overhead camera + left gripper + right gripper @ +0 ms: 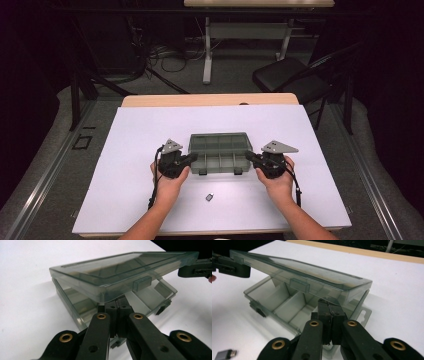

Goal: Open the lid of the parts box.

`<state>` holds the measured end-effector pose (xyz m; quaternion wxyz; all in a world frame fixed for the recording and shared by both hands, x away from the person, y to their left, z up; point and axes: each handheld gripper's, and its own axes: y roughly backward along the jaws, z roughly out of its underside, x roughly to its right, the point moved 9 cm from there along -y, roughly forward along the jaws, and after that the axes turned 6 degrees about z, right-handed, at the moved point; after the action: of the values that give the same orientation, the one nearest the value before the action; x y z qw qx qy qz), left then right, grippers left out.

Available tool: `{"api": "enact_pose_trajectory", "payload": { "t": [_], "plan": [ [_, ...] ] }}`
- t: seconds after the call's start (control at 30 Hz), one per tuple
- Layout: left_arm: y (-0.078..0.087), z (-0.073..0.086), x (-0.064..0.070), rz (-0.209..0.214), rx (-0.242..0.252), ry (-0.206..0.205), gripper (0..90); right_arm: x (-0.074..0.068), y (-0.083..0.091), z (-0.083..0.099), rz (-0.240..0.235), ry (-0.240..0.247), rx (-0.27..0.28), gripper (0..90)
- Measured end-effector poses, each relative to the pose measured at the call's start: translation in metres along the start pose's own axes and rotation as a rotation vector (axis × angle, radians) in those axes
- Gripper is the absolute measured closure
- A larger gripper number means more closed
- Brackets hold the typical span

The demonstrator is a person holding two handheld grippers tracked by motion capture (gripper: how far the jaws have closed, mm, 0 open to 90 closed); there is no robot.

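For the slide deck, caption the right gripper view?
Right gripper, jaws shut, props the clear compartment box's lid half open above its empty dividers.

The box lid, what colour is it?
Smoky grey, see-through plastic lid; clearest in the right gripper view.

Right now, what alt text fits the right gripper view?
A clear grey plastic box with dividers sits on a white table, its lid propped partly open. The right gripper, jaws together, sits under the lid's near corner.

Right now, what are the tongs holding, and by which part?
Nothing is clamped: both tongs are shut, tips propping the smoky clear plastic compartment box's hinged lid from under its front corners.
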<state>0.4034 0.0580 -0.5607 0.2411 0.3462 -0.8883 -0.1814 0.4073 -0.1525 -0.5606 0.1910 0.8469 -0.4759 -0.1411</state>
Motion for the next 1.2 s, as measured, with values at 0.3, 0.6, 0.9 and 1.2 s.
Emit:
{"api": "enact_pose_trajectory", "payload": {
  "t": [0.3,0.6,0.9,1.2],
  "plan": [
    [-0.002,-0.019,0.000,-0.004,0.008,0.024,90.0,0.000,-0.004,-0.015,0.022,0.004,0.020,89.5],
    [0.000,-0.041,-0.008,-0.054,0.041,0.003,90.0,0.004,-0.010,-0.030,0.024,-0.006,0.032,89.6],
    [-0.002,-0.055,-0.014,-0.043,0.050,0.016,90.0,0.010,-0.016,-0.050,0.029,-0.031,0.044,89.6],
    [-0.002,-0.062,-0.016,-0.051,0.087,-0.009,90.0,0.010,-0.022,-0.061,0.042,-0.025,0.073,89.6]
  ]
}}
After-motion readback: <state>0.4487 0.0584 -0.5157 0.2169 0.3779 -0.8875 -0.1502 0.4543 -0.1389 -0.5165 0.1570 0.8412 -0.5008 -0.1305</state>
